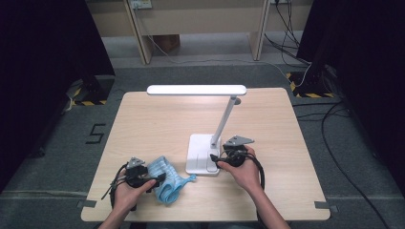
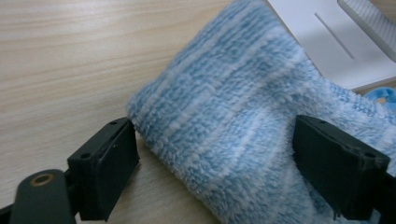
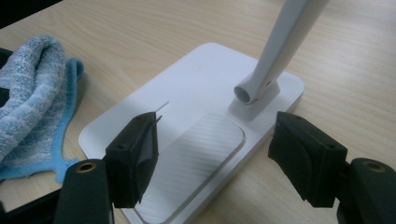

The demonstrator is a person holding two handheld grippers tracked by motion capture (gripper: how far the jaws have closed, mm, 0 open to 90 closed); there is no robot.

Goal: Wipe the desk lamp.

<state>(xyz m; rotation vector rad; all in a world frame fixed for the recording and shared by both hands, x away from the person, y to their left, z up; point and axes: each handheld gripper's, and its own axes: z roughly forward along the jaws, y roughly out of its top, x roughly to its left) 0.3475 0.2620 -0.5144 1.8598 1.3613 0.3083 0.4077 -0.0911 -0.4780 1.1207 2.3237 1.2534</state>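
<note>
A white desk lamp [image 1: 205, 152] stands on the wooden table [image 1: 143, 124], its lit head [image 1: 196, 89] stretching left over the middle. A blue and white striped cloth [image 1: 167, 180] lies bunched left of the lamp base. My left gripper [image 1: 157, 179] is open, its jaws either side of a fold of the cloth [image 2: 219, 126]. My right gripper [image 1: 215, 160] is open at the right front corner of the lamp base [image 3: 196, 126], jaws straddling the ribbed pad [image 3: 196, 158] just before the arm's foot [image 3: 257, 93]. The cloth [image 3: 32, 93] shows at the left there.
The lamp's arm [image 1: 224, 119] slants up and right from the base. Beyond the table are wooden furniture legs [image 1: 143, 43], floor cables [image 1: 334, 119] at the right and hazard-striped tape [image 1: 310, 90]. A number 5 [image 1: 95, 133] is marked on the floor at the left.
</note>
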